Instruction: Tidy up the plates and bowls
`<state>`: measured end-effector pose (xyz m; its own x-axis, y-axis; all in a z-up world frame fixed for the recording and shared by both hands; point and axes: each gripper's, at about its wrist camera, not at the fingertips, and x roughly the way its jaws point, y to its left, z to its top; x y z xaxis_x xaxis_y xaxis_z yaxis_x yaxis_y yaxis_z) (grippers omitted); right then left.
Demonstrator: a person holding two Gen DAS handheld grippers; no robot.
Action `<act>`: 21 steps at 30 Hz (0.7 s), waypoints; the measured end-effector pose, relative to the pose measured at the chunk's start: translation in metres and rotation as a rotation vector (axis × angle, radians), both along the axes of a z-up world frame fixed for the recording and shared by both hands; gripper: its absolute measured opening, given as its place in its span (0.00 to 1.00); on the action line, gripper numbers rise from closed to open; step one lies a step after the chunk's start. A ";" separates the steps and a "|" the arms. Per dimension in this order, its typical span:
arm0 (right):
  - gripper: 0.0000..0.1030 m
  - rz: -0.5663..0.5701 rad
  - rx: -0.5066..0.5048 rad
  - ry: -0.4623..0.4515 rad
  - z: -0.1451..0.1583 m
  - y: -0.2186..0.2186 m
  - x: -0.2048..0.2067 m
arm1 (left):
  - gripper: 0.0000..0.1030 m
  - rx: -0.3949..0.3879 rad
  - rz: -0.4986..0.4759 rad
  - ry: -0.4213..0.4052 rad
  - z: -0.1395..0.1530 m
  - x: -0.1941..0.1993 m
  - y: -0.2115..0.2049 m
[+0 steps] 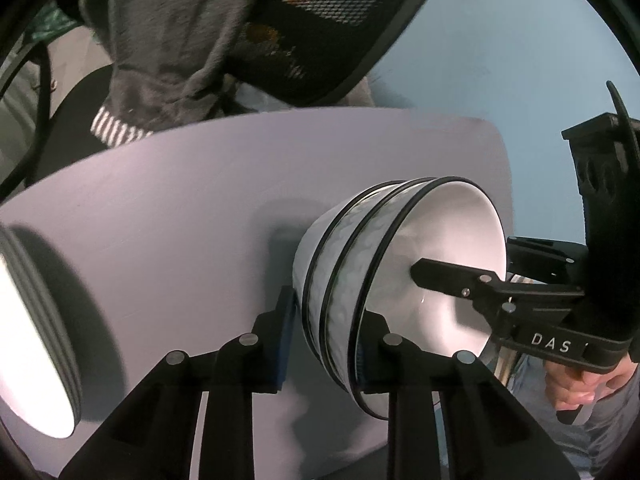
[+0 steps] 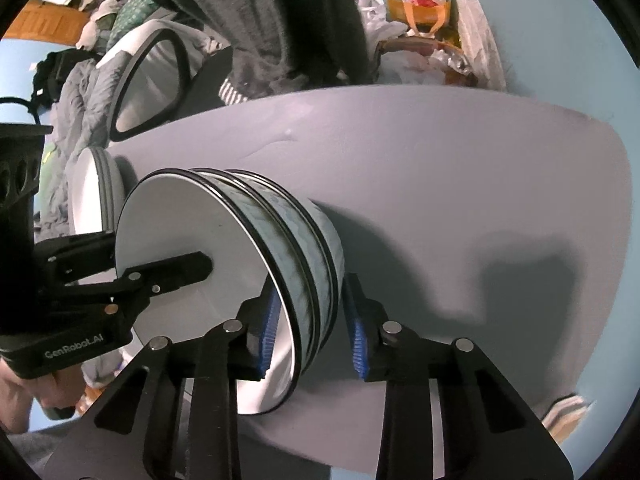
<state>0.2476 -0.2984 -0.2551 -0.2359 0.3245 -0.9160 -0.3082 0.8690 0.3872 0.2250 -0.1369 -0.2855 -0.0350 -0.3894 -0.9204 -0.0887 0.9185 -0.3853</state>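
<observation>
A stack of nested white bowls with black rims and grey patterned bands point(image 1: 360, 256) sits on the grey table point(image 1: 180, 200). It also shows in the right wrist view point(image 2: 256, 248). My left gripper point(image 1: 324, 344) straddles the near rim, one finger outside, one inside, jaws open with a gap on the outer side. My right gripper point(image 2: 312, 332) straddles the opposite rim the same way, jaws open. Each gripper shows in the other's view, one finger reaching into the bowl. A stack of white plates point(image 1: 36, 340) lies at the far left and shows in the right wrist view point(image 2: 96, 192).
A black mesh office chair point(image 1: 320, 32) with dark grey cloth point(image 1: 172, 32) draped over it stands behind the table. A mirror point(image 2: 152, 80), bedding and bags of clutter point(image 2: 416, 4) lie beyond. The table's right part point(image 2: 480, 184) is bare.
</observation>
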 end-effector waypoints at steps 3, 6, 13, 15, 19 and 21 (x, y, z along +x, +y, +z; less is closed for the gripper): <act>0.27 0.011 0.004 0.006 -0.001 0.015 -0.010 | 0.23 0.006 0.021 0.011 -0.001 -0.014 0.017; 0.25 0.019 0.006 0.008 -0.001 0.029 -0.020 | 0.23 0.008 0.044 0.022 -0.001 -0.028 0.031; 0.25 0.046 -0.002 0.007 -0.003 0.067 -0.045 | 0.22 0.016 0.086 0.036 -0.002 -0.060 0.064; 0.25 0.049 -0.004 0.010 -0.005 0.078 -0.050 | 0.22 0.018 0.093 0.038 -0.002 -0.069 0.073; 0.24 0.057 -0.010 0.012 -0.006 0.095 -0.060 | 0.21 0.025 0.114 0.041 0.001 -0.085 0.090; 0.22 0.057 -0.011 0.017 -0.007 0.102 -0.064 | 0.21 0.027 0.127 0.042 0.000 -0.089 0.096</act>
<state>0.1836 -0.1964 -0.2619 -0.2694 0.3003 -0.9150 -0.3508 0.8543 0.3836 0.1359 -0.0410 -0.2856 -0.0253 -0.3686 -0.9293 -0.2206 0.9087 -0.3544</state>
